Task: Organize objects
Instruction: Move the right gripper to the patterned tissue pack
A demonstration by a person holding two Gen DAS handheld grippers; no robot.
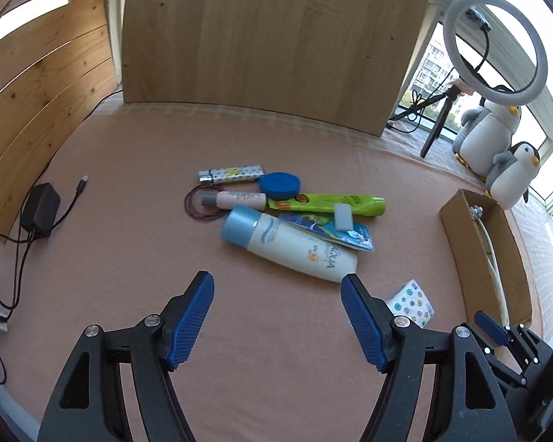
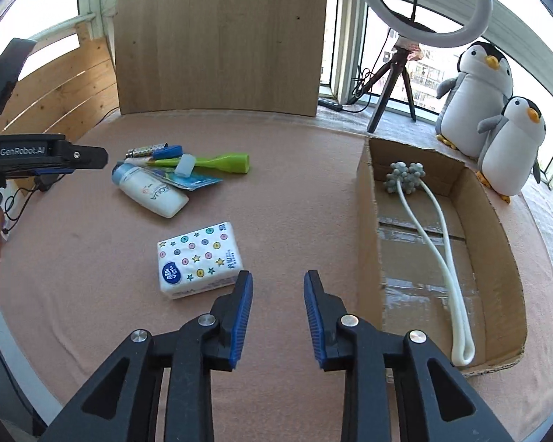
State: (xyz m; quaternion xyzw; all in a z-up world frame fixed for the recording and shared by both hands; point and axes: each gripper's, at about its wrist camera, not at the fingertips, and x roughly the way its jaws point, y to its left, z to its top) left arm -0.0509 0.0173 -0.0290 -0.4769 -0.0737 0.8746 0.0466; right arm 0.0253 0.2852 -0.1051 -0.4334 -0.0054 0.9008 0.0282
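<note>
My left gripper [image 1: 277,287] hung wide apart and empty below the bottle [image 1: 291,245] at frame centre. My right gripper [image 2: 278,283] stood slightly parted, empty, between the tissue pack [image 2: 197,259] and the box [image 2: 368,228].

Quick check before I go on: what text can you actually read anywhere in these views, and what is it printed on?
"AQUA": on the white bottle with the blue cap.
"GenRobot.AI": on the left gripper, seen from the right wrist view.
Tissue pack: blue round logo and side print, too small to read.
Green tube and blue sachet: print blurred, unreadable.
</note>
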